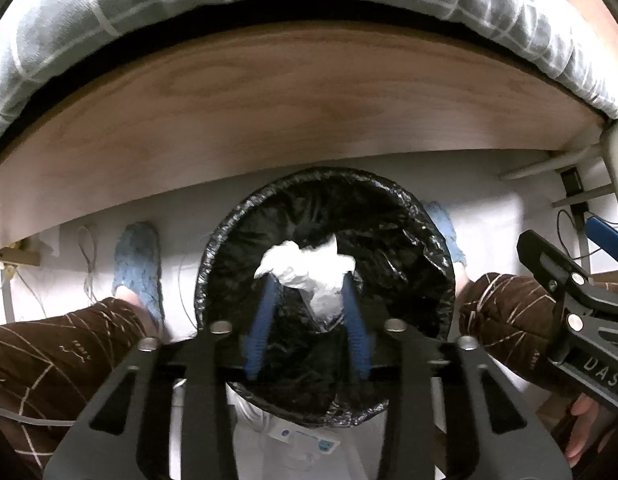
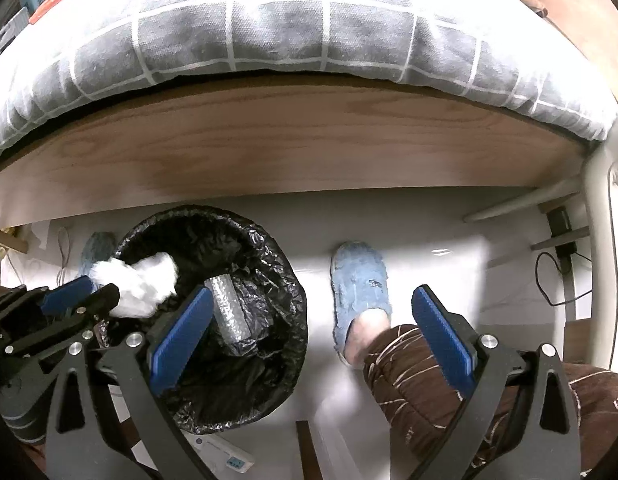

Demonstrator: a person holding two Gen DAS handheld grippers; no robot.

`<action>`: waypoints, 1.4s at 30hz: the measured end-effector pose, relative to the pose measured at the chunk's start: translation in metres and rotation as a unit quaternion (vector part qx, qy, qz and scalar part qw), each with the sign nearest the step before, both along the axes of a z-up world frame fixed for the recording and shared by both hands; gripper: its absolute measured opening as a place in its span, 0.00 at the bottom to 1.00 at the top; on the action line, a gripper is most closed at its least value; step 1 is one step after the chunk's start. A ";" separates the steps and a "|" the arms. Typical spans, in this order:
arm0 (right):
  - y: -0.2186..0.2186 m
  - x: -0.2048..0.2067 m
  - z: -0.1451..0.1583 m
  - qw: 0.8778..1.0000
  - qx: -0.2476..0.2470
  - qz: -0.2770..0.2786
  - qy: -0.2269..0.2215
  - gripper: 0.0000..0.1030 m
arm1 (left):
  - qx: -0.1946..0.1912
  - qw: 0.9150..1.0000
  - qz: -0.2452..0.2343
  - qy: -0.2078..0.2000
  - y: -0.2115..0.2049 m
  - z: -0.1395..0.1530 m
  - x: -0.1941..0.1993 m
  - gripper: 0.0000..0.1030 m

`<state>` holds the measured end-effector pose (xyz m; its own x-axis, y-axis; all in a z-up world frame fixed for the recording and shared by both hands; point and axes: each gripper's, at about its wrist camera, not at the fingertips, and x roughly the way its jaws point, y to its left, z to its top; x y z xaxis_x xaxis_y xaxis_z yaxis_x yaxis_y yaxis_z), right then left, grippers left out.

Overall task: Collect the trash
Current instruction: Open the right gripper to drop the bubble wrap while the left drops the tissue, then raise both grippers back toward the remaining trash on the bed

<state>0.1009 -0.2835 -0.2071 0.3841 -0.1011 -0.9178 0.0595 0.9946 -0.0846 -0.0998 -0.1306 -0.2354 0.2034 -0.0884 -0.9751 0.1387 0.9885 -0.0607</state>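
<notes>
My left gripper (image 1: 307, 280) hangs over the round bin lined with a crinkled black plastic bag (image 1: 429, 240). A crumpled white paper wad (image 1: 309, 268) sits between its blue fingertips (image 1: 269, 292); jaws partly apart, pads look to touch the wad, but I can't tell if they press it. In the right wrist view a silvery bubble-wrap roll (image 2: 229, 312) lies inside the bin. My right gripper (image 2: 309, 320) is spread wide with nothing between its jaws, over white floor beside the bin, above a fuzzy blue slipper (image 2: 361, 276) and a brown patterned trouser leg (image 2: 421, 380).
</notes>
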 end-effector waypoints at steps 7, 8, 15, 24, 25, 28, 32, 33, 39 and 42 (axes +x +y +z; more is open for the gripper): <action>0.004 0.003 0.019 1.000 -0.003 0.003 -0.022 0.93 | 0.013 0.999 0.002 -0.038 0.007 0.017 0.003 0.64; 0.005 0.004 0.023 1.000 -0.003 0.005 -0.028 0.93 | 0.014 0.999 0.004 -0.044 0.008 0.020 0.004 0.65; 0.007 0.003 0.049 0.997 -0.004 0.010 -0.071 0.93 | 0.016 0.995 0.016 -0.096 0.016 0.050 0.007 0.84; 0.001 -0.001 0.095 0.989 0.001 0.005 -0.151 0.93 | 0.014 0.983 0.036 -0.180 0.028 0.105 0.008 0.94; 0.001 -0.001 0.101 0.987 0.000 0.007 -0.163 0.93 | 0.013 0.981 0.038 -0.188 0.029 0.111 0.008 0.94; 0.000 -0.002 0.118 0.980 0.004 0.007 -0.199 0.93 | 0.013 0.975 0.043 -0.217 0.033 0.131 0.008 0.94; 0.003 0.003 0.135 0.972 0.001 0.016 -0.235 0.93 | 0.013 0.969 0.052 -0.239 0.038 0.148 0.015 0.94; 0.003 0.006 0.139 0.970 0.003 0.018 -0.243 0.93 | 0.011 0.969 0.055 -0.242 0.038 0.149 0.017 0.94; 0.002 0.029 0.155 0.963 0.011 0.013 -0.268 0.93 | 0.015 0.959 0.070 -0.275 0.047 0.174 0.039 0.94; 0.002 0.046 0.159 0.961 0.008 0.014 -0.277 0.93 | 0.011 0.957 0.078 -0.281 0.051 0.179 0.053 0.94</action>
